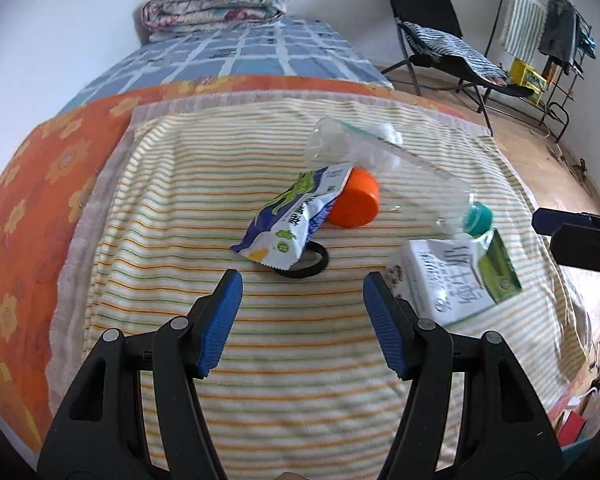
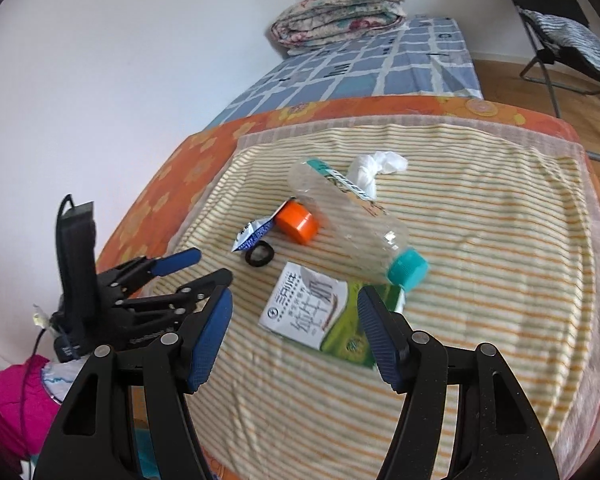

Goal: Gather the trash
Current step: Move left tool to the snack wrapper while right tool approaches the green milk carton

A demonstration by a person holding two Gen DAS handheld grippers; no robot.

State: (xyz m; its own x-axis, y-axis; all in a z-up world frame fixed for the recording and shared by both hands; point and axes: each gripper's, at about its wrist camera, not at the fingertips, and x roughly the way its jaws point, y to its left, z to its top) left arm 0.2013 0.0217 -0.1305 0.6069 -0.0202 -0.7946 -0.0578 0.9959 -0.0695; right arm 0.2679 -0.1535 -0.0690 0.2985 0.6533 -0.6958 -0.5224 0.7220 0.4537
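Note:
Trash lies on a striped towel (image 1: 228,208) on the bed. A blue-white snack wrapper (image 1: 290,220) leans on an orange cap (image 1: 354,200) above a black tape ring (image 1: 302,262). A clear bottle (image 1: 384,172) with a teal cap (image 1: 476,220) lies beside a white-green milk carton (image 1: 456,280). A crumpled white tissue (image 2: 374,168) lies behind the bottle. My left gripper (image 1: 302,292) is open, just short of the wrapper; it also shows in the right wrist view (image 2: 206,266). My right gripper (image 2: 294,306) is open over the carton (image 2: 320,312).
A folded floral quilt (image 1: 216,0) lies at the head of the bed on a blue checked sheet (image 1: 240,56). A black folding chair (image 1: 440,36) and a clothes rack (image 1: 552,28) stand on the wooden floor to the right. A pink object (image 2: 8,396) sits low left.

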